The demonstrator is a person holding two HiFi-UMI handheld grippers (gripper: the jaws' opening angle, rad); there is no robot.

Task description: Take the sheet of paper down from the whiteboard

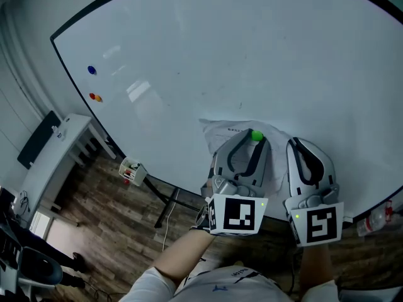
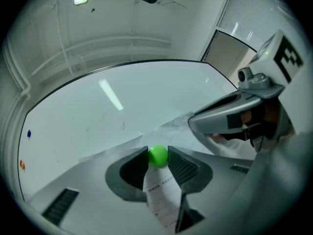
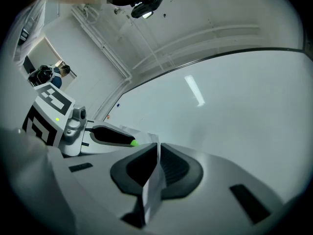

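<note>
— Grey jaws on your left gripper [image 2: 158, 158] stand spread, with the green magnet [image 1: 257, 135] right between their tips. And your right?
— Your right gripper [image 3: 157, 148], just beside it, pinches the sheet of paper [image 1: 223, 131] edge-on. The sheet lies crumpled against the whiteboard [image 1: 220, 55], seemingly pinned under that magnet, so your left is the hand placed to free it.
</note>
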